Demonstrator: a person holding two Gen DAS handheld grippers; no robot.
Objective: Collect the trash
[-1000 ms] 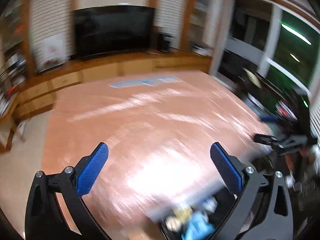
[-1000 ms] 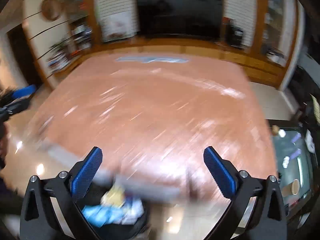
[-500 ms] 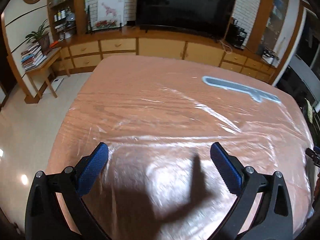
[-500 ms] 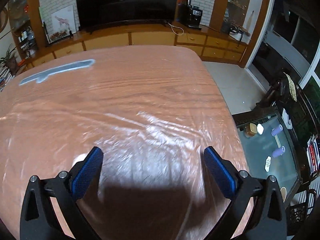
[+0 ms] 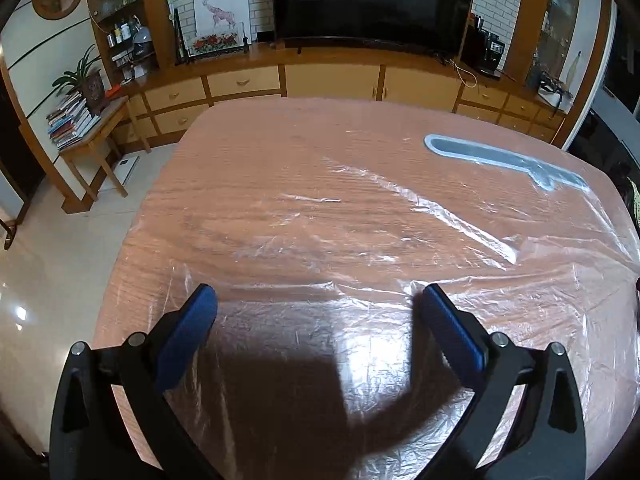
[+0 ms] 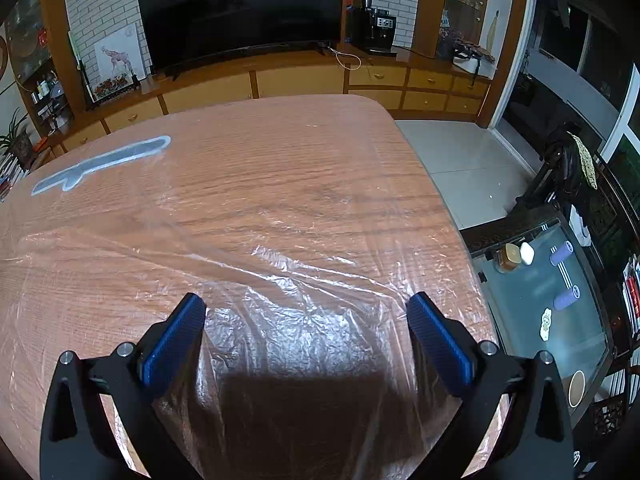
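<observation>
A large dark television [image 5: 374,0] stood on a long wooden cabinet [image 5: 332,80] against a white brick wall [image 6: 100,4]. The wood-grain desk [image 5: 320,184] lay under wrinkled clear plastic, pale glossy floor tiles [image 5: 44,272] beside it. A glass-topped side table [image 6: 548,296] stood at the right.

plastic-covered table [image 5: 320,184], television [image 5: 372,0], glass table [image 6: 552,320]

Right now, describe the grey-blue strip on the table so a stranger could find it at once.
Start at the big wooden table wrapped in clear plastic film, in front of the television. Look to its far end, towards the cabinets. The grey-blue strip lies flat there, long and narrow with one rounded end, the only coloured shape on the brown wood.
</observation>
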